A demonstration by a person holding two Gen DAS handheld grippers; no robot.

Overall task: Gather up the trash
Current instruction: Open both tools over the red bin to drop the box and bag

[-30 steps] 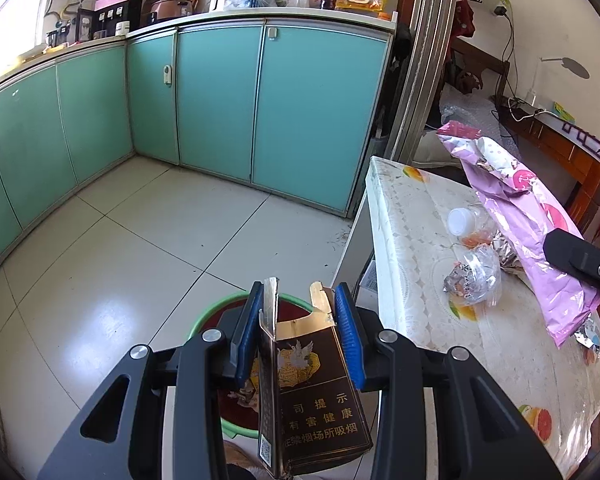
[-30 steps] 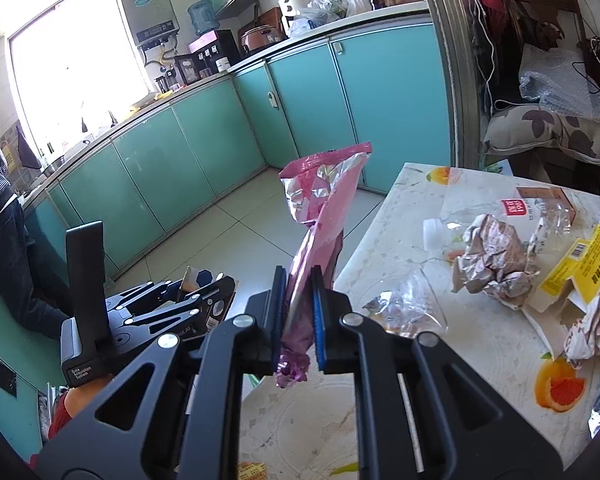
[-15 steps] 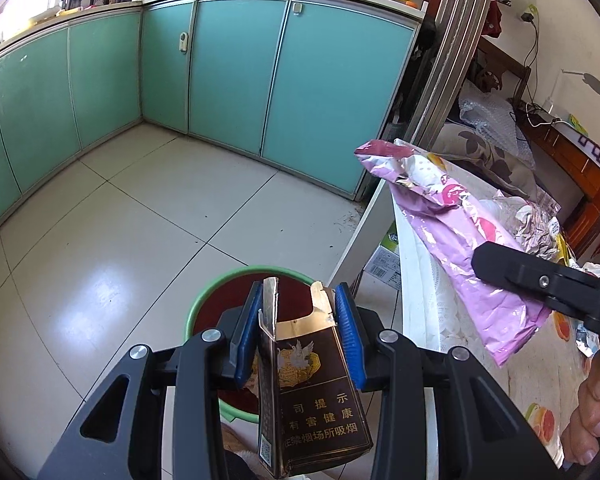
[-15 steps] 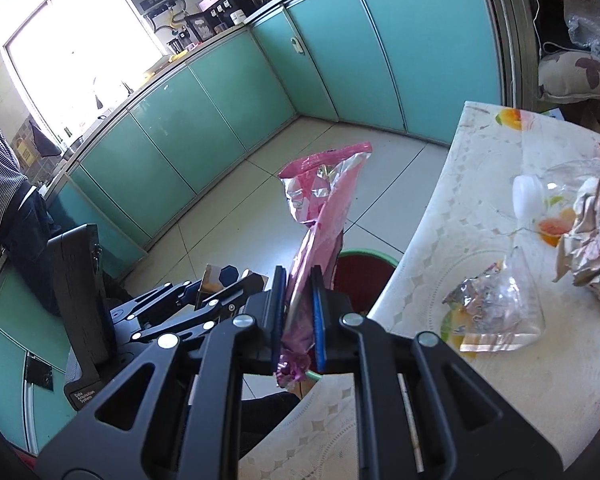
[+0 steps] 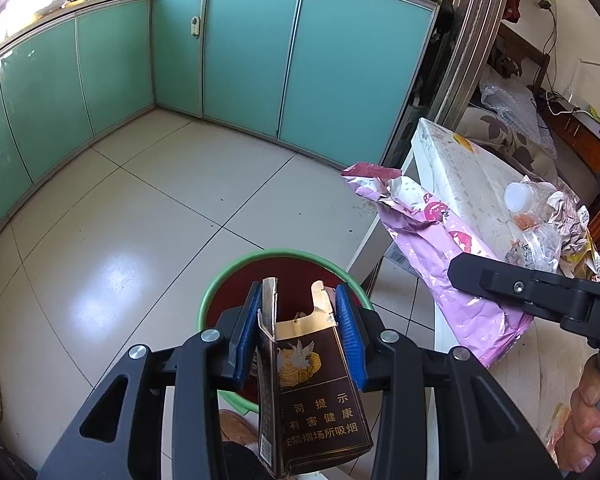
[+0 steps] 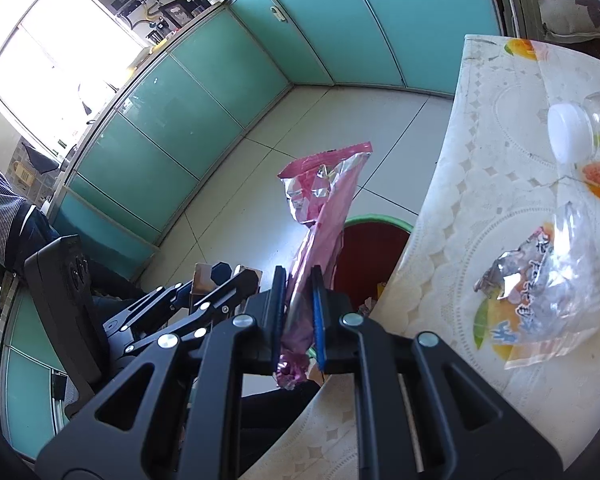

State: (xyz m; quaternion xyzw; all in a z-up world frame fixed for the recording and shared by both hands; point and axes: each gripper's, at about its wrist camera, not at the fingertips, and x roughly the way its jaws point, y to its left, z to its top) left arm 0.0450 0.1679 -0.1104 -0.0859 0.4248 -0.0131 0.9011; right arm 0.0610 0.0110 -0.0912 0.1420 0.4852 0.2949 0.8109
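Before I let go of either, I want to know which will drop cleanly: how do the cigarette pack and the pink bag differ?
The cigarette pack is stiff brown card with a torn-open top; the pink bag is limp, crinkled foil. The pack is compact between the left tool; the bag is long and reaches well past the right tool. The pack hangs over the green bin; the bag's position relative to the bin can't be judged. Both are clamped.
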